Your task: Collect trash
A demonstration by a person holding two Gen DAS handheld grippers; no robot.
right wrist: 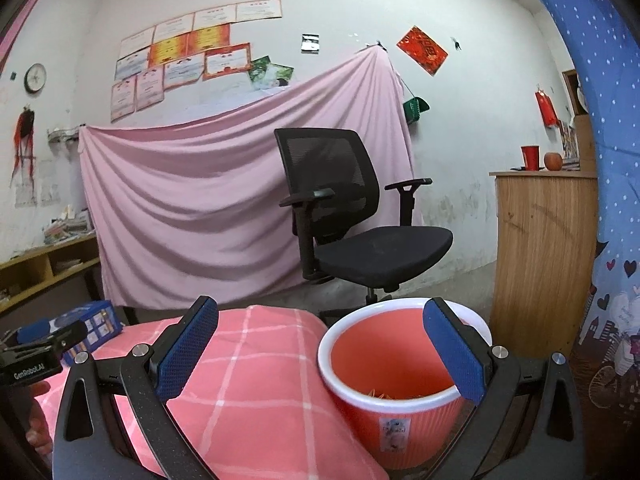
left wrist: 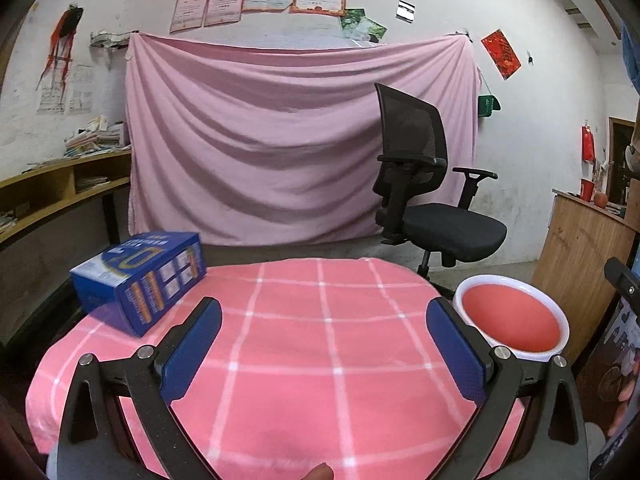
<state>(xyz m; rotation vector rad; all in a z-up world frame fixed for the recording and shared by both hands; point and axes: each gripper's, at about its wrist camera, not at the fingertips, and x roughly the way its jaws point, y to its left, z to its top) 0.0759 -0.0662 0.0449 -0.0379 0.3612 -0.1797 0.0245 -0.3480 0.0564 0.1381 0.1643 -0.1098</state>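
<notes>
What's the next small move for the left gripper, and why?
Probably reach the left gripper forward-left toward the blue box. Its jaws stand open and empty above the checked cloth, the box is the only loose item on it, and the red bin waits at the right edge.

Tablecloth point(left wrist: 304, 344): pink with white check lines.
Box point(left wrist: 140, 280), at 10 o'clock: blue with yellow and white print.
Bin point(right wrist: 400, 384): coral-red, white rim, white label.
Pads point(left wrist: 192, 356): blue.
Drape point(left wrist: 280, 140): pale pink.
Chair point(right wrist: 360, 220): black.
</notes>
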